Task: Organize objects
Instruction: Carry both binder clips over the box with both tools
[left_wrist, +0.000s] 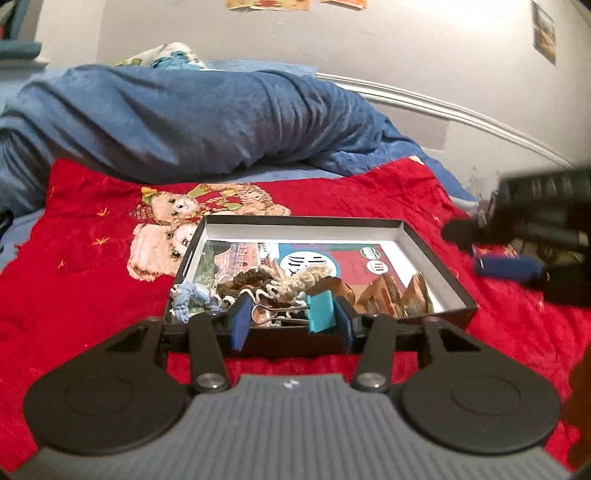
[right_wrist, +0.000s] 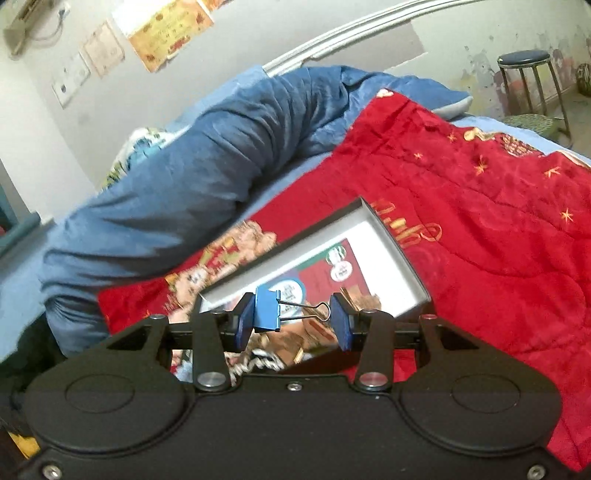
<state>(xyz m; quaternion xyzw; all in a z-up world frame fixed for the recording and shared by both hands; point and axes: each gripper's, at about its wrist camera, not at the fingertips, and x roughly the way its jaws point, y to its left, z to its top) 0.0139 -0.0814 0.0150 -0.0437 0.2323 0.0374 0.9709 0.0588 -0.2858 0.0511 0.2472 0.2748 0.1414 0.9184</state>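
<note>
— Holding anything in your claws?
— Yes. Your left claw (left_wrist: 291, 319) grips a teal binder clip (left_wrist: 320, 311), lying crosswise above the box (left_wrist: 436, 258) near edge. Your right claw (right_wrist: 291, 319) clenches a blue binder clip (right_wrist: 266, 309), crosswise, above the same box (right_wrist: 388, 236).

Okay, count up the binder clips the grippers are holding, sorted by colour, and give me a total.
Teal binder clip, in the left gripper: 1
Blue binder clip, in the right gripper: 1
Total: 2
</note>
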